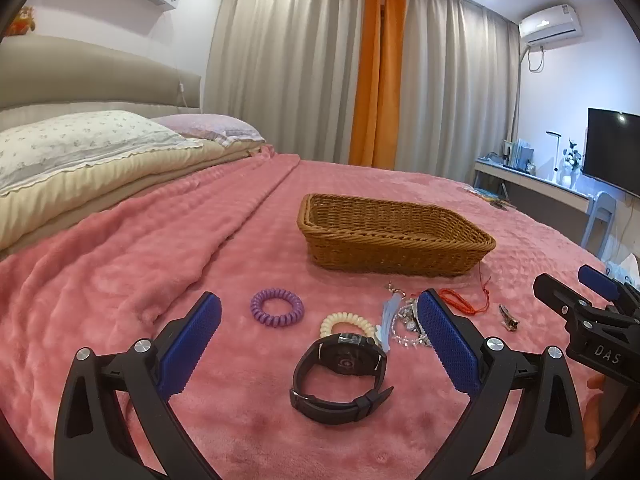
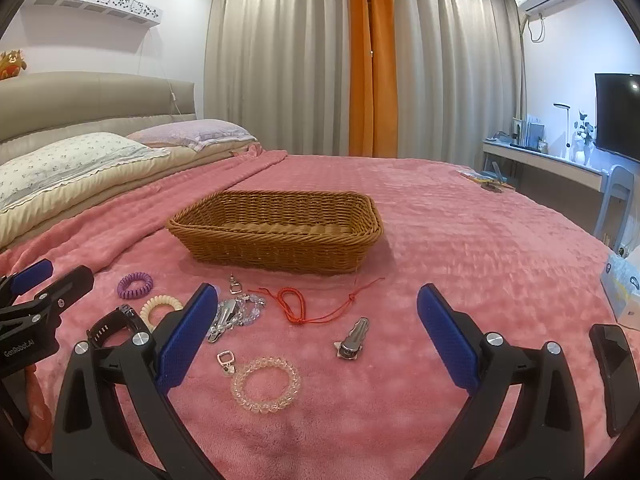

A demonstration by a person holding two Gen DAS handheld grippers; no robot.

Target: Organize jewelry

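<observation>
A black wristwatch (image 1: 340, 376) lies on its side on a pink plush blanket (image 1: 120, 280), strap buckled into a stiff loop; it looks fairly light but smooth, so the strap band seems the safest place to pinch. It sits between and just ahead of the left gripper (image 1: 320, 316), whose jaws stand wide and hold nothing. Beside it lie a cream coil hair tie (image 1: 344, 322) and a purple coil hair tie (image 1: 277, 307), both soft and springy. Beyond them stands an empty wicker basket (image 1: 394, 258). The right gripper (image 2: 316, 312), also spread wide and empty, hovers near a clear bead bracelet (image 2: 266, 384) and a metal hair clip (image 2: 352, 338).
</observation>
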